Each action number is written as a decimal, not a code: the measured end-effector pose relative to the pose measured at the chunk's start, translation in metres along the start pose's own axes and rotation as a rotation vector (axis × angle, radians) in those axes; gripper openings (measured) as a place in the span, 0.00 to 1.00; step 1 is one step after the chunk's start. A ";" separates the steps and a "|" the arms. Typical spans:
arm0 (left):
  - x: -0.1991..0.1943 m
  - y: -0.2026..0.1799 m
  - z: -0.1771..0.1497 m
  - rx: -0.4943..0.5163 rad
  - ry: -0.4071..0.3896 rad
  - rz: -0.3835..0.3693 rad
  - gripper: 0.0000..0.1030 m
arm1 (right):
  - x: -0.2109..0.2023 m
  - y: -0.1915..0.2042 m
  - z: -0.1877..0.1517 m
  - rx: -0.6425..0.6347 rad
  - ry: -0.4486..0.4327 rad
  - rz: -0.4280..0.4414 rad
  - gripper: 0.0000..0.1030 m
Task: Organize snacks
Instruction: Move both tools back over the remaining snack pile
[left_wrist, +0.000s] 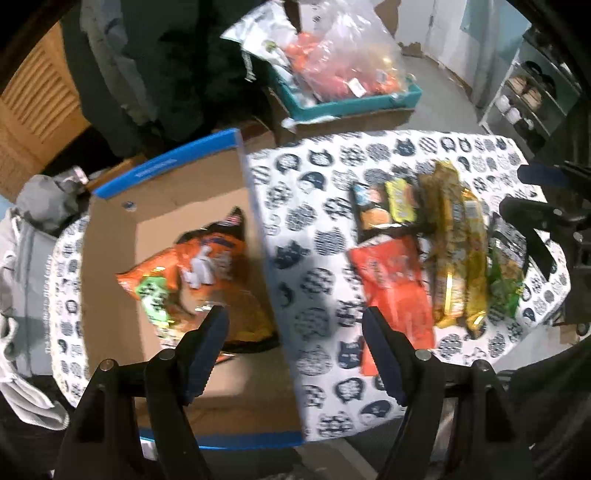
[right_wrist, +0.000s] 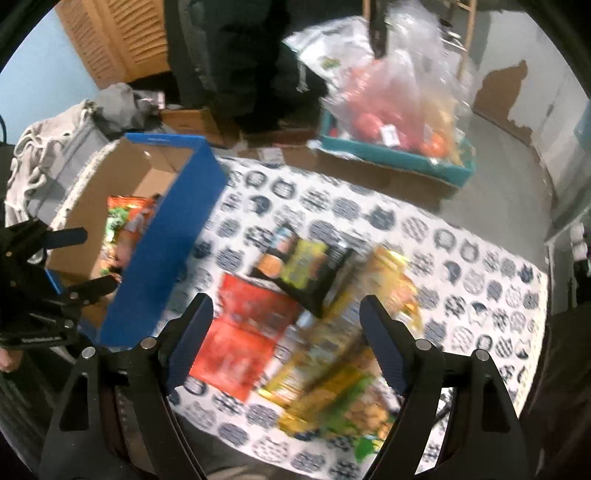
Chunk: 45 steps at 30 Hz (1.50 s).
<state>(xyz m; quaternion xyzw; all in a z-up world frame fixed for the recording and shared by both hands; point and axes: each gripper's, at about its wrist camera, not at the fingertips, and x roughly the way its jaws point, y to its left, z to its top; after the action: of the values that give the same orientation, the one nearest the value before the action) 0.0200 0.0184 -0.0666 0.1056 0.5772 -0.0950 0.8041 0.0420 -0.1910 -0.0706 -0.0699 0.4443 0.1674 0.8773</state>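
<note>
Several snack packets (right_wrist: 295, 332) beside blue box (right_wrist: 162, 251)

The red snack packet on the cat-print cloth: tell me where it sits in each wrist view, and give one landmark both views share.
Left wrist view: the red snack packet lies right of centre, just above the right-hand finger of the gripper.
Right wrist view: the red snack packet lies low and centre-left, beside the left-hand finger.
Shared landmark: the blue-walled cardboard box, to the packet's left in both.
</note>
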 end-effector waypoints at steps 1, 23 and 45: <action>0.002 -0.007 0.000 0.011 0.005 -0.003 0.74 | -0.001 -0.005 -0.003 0.005 -0.001 -0.003 0.79; 0.064 -0.088 0.009 0.082 0.110 -0.062 0.77 | 0.019 -0.128 -0.074 0.106 0.114 -0.089 0.79; 0.126 -0.104 0.016 -0.022 0.226 -0.091 0.77 | 0.098 -0.135 -0.097 -0.095 0.317 -0.081 0.79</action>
<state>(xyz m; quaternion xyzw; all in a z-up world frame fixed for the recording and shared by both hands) 0.0458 -0.0895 -0.1877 0.0805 0.6696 -0.1125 0.7298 0.0706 -0.3208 -0.2110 -0.1546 0.5656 0.1395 0.7980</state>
